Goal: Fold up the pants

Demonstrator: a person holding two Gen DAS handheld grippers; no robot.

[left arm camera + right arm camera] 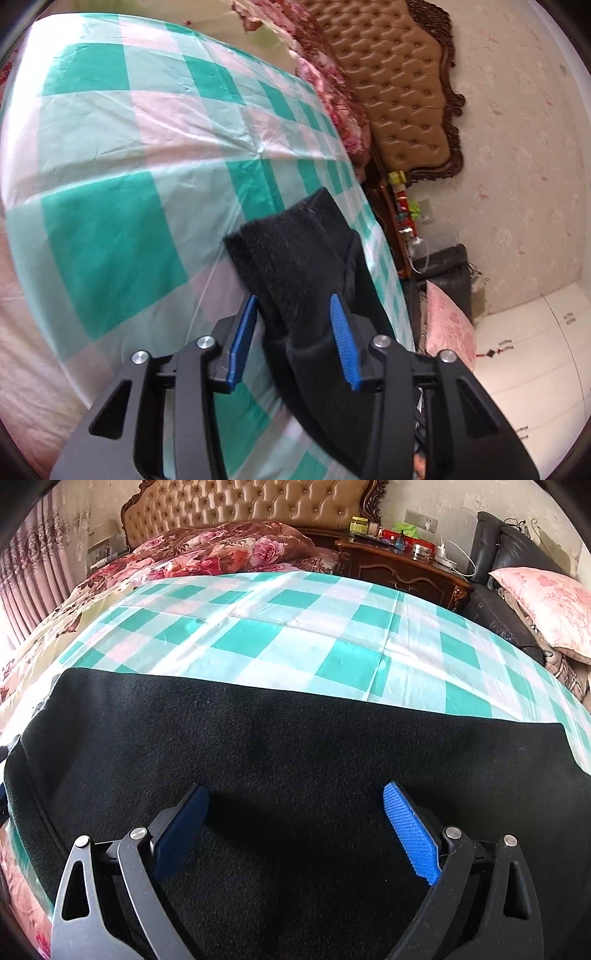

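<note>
Pants (pixel 295 258), black: bunched strip runs between L gripper (pixel 293 306) jaws, blue pads (pixel 341 332) touching cloth each side, clamped on it; no earlier view given. R gripper (pixel 295 794) jaws wide apart, hovering over or resting on flat spread of pants (pixel 295 738), pinching nothing. Beyond: green-white checked sheet (pixel 277 627) on bed, floral quilt (pixel 229 546), tufted headboard (pixel 240 502), nightstand (pixel 399 568), pink pillow (pixel 546 602).
</note>
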